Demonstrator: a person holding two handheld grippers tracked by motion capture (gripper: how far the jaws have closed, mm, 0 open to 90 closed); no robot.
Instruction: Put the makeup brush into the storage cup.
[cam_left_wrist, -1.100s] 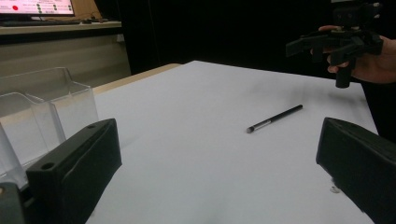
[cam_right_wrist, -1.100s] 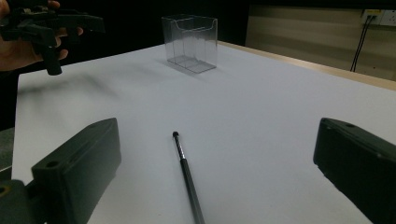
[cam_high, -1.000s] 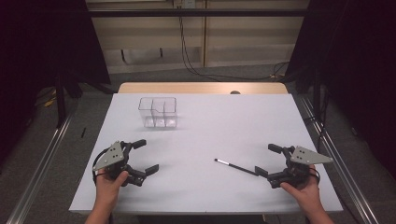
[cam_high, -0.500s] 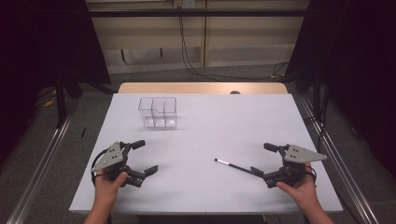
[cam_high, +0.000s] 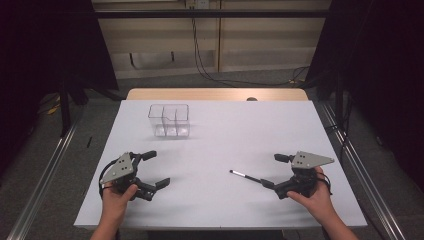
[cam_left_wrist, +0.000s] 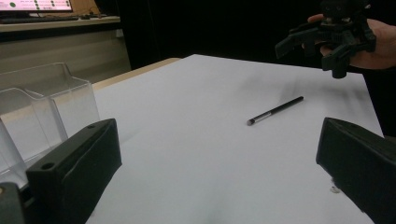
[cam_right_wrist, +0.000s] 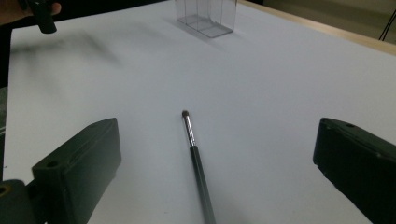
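A thin black brush (cam_high: 244, 175) with a silver ferrule lies flat on the white table (cam_high: 235, 130), right of centre. My right gripper (cam_high: 271, 170) is open at the brush's handle end, and the brush (cam_right_wrist: 196, 156) runs up the gap between its jaws untouched. At the front left my left gripper (cam_high: 157, 168) is open on nothing. It faces across the table toward the brush (cam_left_wrist: 275, 110) and the right gripper (cam_left_wrist: 334, 39). A clear plastic organizer (cam_high: 169, 120) with several compartments stands at the back left, close beside the left jaw in the left gripper view (cam_left_wrist: 46, 112).
A wooden strip (cam_high: 215, 94) borders the table's far edge. Metal rails (cam_high: 45, 170) run along both sides on the floor, and cables (cam_high: 200, 55) hang behind. The organizer (cam_right_wrist: 205, 16) stands far beyond the brush in the right gripper view.
My right gripper has shifted a little left toward the brush, so the handle end now lies between its jaws. The left gripper, brush and organizer have not moved.
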